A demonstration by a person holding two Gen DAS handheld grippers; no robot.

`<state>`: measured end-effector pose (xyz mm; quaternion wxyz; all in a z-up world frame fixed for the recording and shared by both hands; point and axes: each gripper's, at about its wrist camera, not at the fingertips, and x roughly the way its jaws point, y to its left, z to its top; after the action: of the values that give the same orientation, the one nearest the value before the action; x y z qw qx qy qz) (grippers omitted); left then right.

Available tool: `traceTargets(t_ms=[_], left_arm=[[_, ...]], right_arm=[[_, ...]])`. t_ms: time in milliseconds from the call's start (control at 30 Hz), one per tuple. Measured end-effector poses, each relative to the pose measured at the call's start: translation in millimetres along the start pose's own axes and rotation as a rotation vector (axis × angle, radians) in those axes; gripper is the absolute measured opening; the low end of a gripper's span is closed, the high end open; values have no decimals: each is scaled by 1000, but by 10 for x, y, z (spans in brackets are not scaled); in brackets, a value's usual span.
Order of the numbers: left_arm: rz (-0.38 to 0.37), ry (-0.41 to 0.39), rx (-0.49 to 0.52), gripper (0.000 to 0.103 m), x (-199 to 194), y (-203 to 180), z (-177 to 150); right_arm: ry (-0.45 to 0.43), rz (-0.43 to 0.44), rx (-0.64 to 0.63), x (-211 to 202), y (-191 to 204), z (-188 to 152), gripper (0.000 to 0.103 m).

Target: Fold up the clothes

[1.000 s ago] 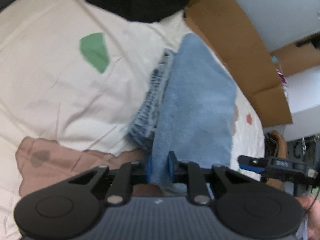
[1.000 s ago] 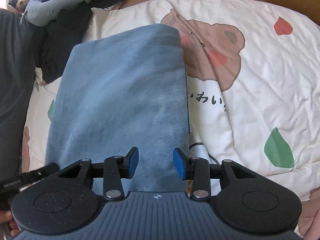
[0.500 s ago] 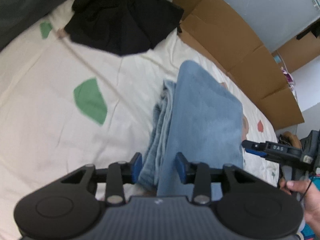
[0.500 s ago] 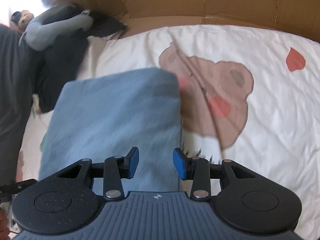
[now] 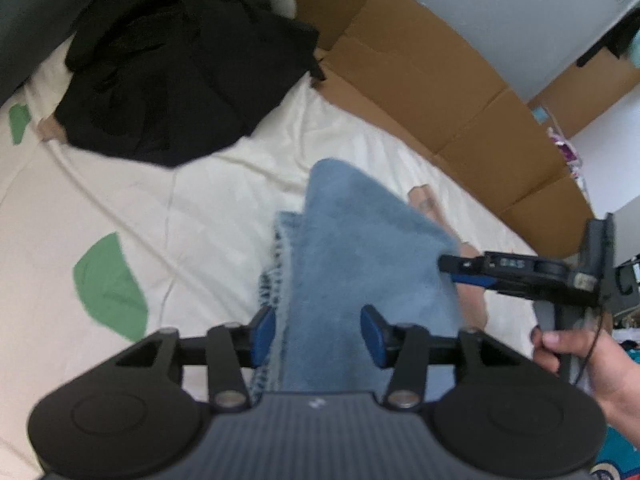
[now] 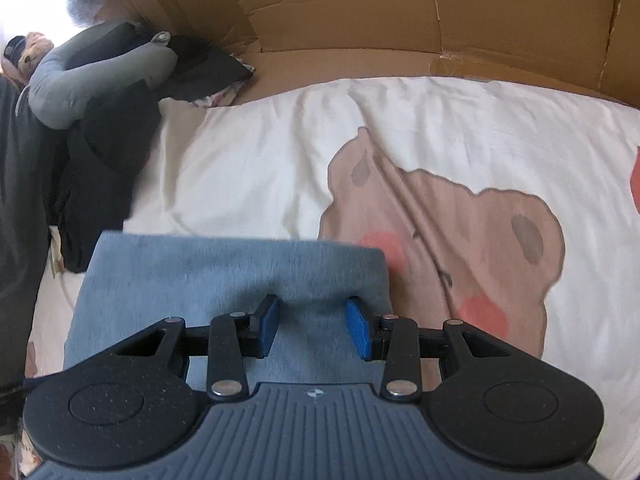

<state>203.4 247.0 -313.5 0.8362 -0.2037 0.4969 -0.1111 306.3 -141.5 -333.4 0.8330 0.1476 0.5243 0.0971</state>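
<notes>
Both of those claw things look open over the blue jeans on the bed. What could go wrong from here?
Some guesses. The jeans are folded, but frayed layers stick out at one side, so a nudge from the open left gripper might undo the stack. The open right gripper sits over the fold's edge; closing there could pinch only the top layer. The black clothes lie close by and could get tangled in.

The folded blue denim garment [image 5: 360,264] lies on a cream bedspread [image 5: 200,220] printed with green leaf shapes and a brown bear. It is a compact stack: a smooth, faded top layer over frayed, lighter edges that show along its left side in the left wrist view. From the right wrist view its far edge [image 6: 240,248] runs straight, with a rounded right corner beside the bear print [image 6: 460,240].
</notes>
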Motion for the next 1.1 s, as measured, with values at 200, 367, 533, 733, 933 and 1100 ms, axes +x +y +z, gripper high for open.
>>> traceTargets(t_ms=[200,367,533,733,933,1100], left_arm=[[23,43,18,64,156,-43,-53],[60,121,28,64,237,-4,-139],[59,143,26,64,249,38,-213],[32,154,5,73,295,156,-277],[-11,172,-37,84,402,335,-301],[-76,181,-77,83,479,451,-312]], right_arm=[[25,-7,35,109,-34,-7,46],[50,14,23,-44,-76,-137,50],[89,66,75,-187,-298,-484,60],[115,176,206,-310,-561,-854,62],[124,218,203,-180,-516,-941,65],[109,233,174,-75,-451,-859,67]])
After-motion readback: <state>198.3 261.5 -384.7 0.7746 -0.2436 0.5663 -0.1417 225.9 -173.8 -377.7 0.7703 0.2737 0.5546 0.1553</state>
